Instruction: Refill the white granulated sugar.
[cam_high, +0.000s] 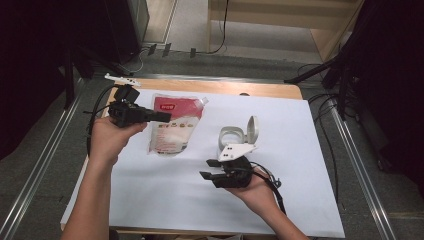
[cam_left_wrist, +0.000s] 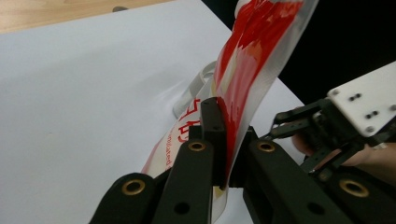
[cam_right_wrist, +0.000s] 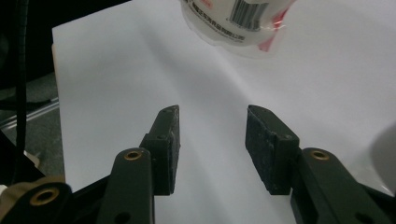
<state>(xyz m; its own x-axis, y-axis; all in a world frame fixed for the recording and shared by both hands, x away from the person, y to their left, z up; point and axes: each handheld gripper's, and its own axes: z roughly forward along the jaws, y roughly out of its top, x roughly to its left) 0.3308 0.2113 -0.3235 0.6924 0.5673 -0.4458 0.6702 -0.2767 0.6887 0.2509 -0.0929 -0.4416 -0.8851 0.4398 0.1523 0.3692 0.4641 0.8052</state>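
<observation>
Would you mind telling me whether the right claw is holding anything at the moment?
No, the right claw stands open over bare white paper, with nothing between its jaws.

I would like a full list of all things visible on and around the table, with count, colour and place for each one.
pouch: 1, red and white with a spout at its top right corner, on the left half of the sheet, its edge clamped in the left gripper's jaws
container: 1, pale grey, round, hinged lid flipped up, right of the pouch
white sheet: 1, white, covers most of the table
table: 1, light wood, far edge showing beyond the sheet
cables: several, black, on the grey floor right of the table
left gripper: 1, black, over the pouch's left edge
right gripper: 1, black with a white plate, jaws open, below the container
hands: 2, holding the grippers
</observation>
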